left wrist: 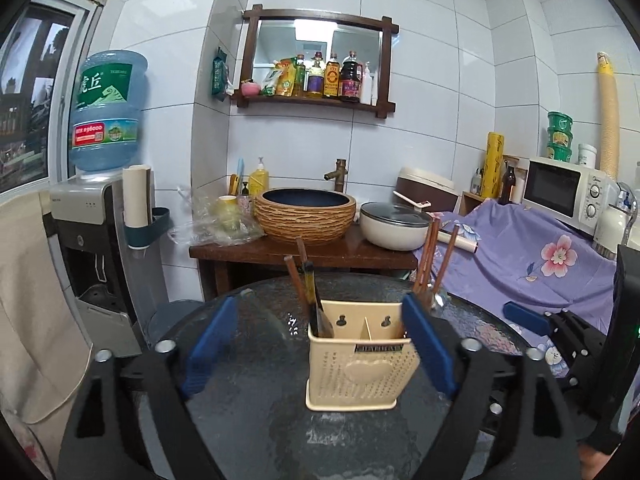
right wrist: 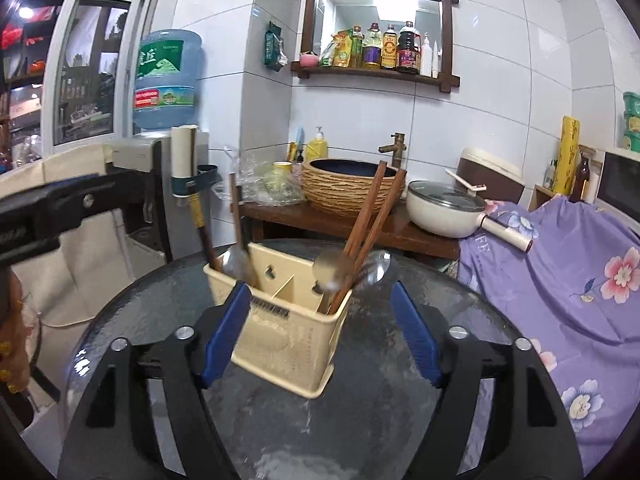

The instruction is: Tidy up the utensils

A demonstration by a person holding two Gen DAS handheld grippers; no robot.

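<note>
The utensils already stand sorted in the cream holder (right wrist: pixel 288 320), which sits on the round glass table (right wrist: pixel 380 420), nearer its far half; brown chopsticks (right wrist: pixel 370 216) lean out of its right compartment beside two metal spoons (right wrist: pixel 374 266), while another spoon and dark-handled pieces (right wrist: pixel 204 236) stand in the left one; so the sorting looks close to done, and I see no loose utensil left on the glass. The right gripper (right wrist: pixel 320 332) hangs released with nothing between its blue pads, the holder's near right corner lying between them; the left gripper (left wrist: pixel 320 348) is likewise spread wide and empty, its right pad just in front of the holder's right edge. The next move probably calls for a straight pull back of both, since a sideways sweep could catch the light holder or the slanting chopsticks. Bare glass lies in front of the holder; the table's rim curves away close behind it, with a purple floral cloth (right wrist: pixel 568 264) to the right.
</note>
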